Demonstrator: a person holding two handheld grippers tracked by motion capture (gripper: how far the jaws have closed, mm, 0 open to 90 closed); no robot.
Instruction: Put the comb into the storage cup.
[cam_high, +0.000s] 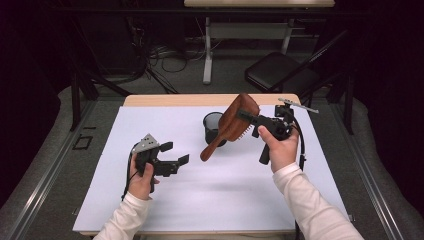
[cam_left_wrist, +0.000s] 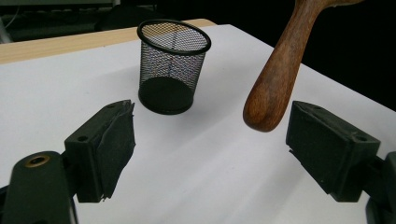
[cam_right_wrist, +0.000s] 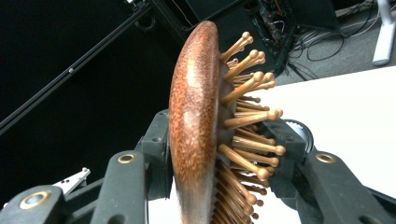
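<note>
Dark room, grey floor (cam_high: 165, 80), folding chair (cam_high: 280, 72), tangled cables (cam_high: 160, 52).

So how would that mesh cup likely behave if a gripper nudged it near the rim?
The mesh cup looks light: thin open wire mesh. It stands upright, taller than its solid base, so a push near the rim may well tip it. Being round, it would probably roll across the white table afterwards.

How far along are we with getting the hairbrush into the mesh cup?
Done: the right gripper is shut on the wooden hairbrush by its head and holds it off the table. In hand: the handle hangs just beside the mesh cup, not inside. The left gripper is open, holding nothing. Left: lower the handle into the cup and release.
</note>
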